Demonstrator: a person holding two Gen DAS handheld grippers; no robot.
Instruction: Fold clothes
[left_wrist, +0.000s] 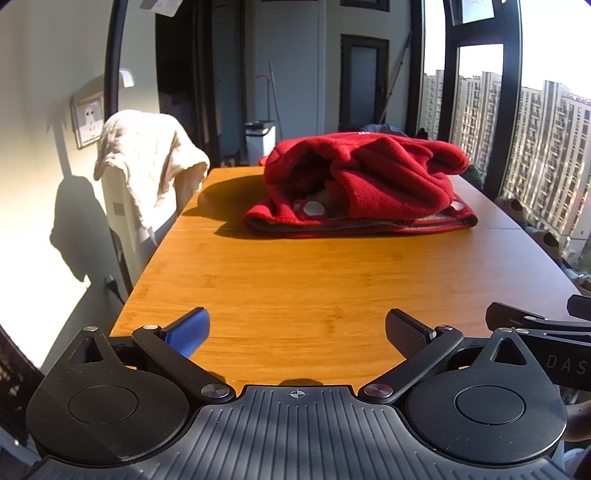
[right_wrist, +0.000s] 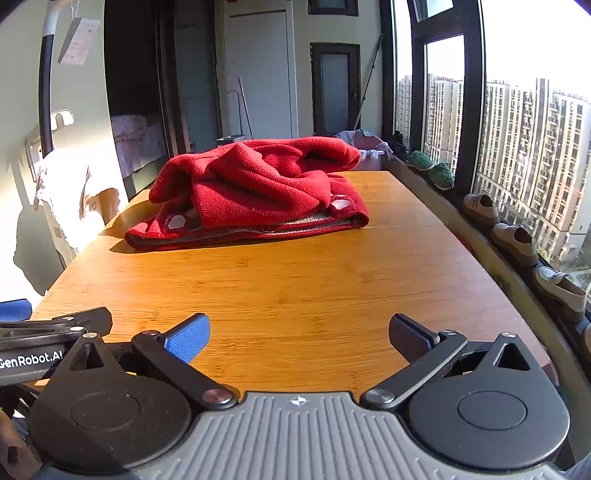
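Fleece (left_wrist: 364, 186): red garment, heaped and crumpled on the table (left_wrist: 295, 288); well ahead of both grippers, touched by neither.
Texture: thick, napped pile; judged soft, limp and light, with nothing fragile about it.
Grip quality: the pile is judged to hold well between ribbed pads; little slipping is expected, though several layers may be caught at once.
Hem (left_wrist: 362, 223): a flat double edge with a grey lining, laid along the side nearest the grippers; pale round patches (left_wrist: 313, 208) are seen just above it.
Hold points: the two ends of the hem are judged best, one per gripper, so the heap can be drawn out flat.
Upper folds: bunched and rolled; sleeves cannot be told apart.
Left gripper (left_wrist: 297, 332): jaws spread wide, nothing held, low over the near table edge.
Right gripper (right_wrist: 299, 334): jaws spread wide, nothing held, just beside the left one.
Cloth (left_wrist: 147, 158): cream, draped over a white unit off the left gripper's far left, apart from the fleece.
Shoes (right_wrist: 515, 238): lined on the sill, to the right gripper's right.
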